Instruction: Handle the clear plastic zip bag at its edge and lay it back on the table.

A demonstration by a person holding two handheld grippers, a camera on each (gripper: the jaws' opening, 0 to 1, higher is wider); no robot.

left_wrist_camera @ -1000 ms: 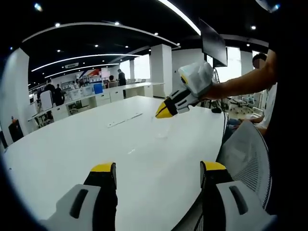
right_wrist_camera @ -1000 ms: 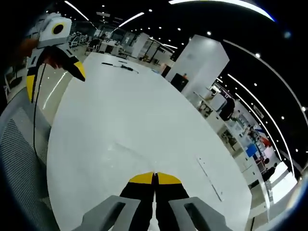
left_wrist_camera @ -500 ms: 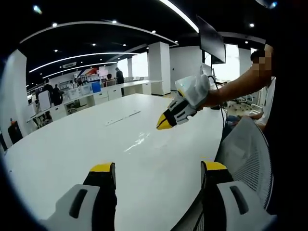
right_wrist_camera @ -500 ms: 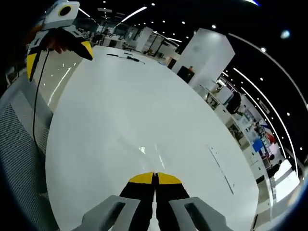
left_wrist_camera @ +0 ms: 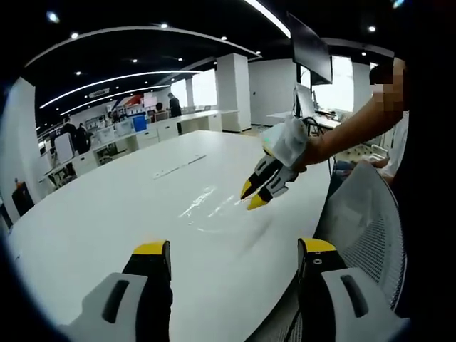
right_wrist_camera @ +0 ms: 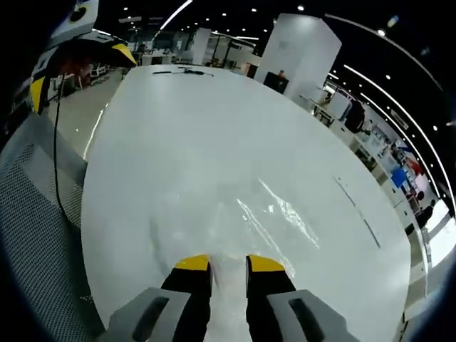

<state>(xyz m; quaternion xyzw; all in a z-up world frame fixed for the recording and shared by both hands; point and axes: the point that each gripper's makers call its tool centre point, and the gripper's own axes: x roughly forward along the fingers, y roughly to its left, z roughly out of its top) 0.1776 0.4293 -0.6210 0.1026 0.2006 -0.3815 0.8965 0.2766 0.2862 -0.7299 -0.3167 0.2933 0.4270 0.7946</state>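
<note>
Clear plastic zip bag [right_wrist_camera: 274,210] now lies flat on the white table [right_wrist_camera: 178,128], glinting just ahead of the right gripper [right_wrist_camera: 229,263]. In the right gripper view the yellow-tipped jaws stand parted with a gap between them, nothing pinched; half a second ago they were pressed together, so the bag edge has just been let go. Near edge of the bag sits right at the jaw tips, whether touching or not I cannot tell.

In the left gripper view the right gripper [left_wrist_camera: 256,194] is low over the table [left_wrist_camera: 85,221], tips apart, beside the bag [left_wrist_camera: 210,206], which reads as a shiny wrinkled patch on the surface. Earlier that gripper was higher and its tips were together, so it has dropped and opened.

Left gripper [left_wrist_camera: 235,249]: jaws wide apart, empty, hovering over the near table edge, well apart from the bag. It shows in the right gripper view too [right_wrist_camera: 75,68], upper left, open. Position roughly unchanged.

Mesh office chair [left_wrist_camera: 360,228] sits at the table edge by the person's forearm [left_wrist_camera: 349,128].

Judgement: lay-down looks done, bag is back on the table and released. What likely remains is backing the right gripper away without dragging the bag edge.
</note>
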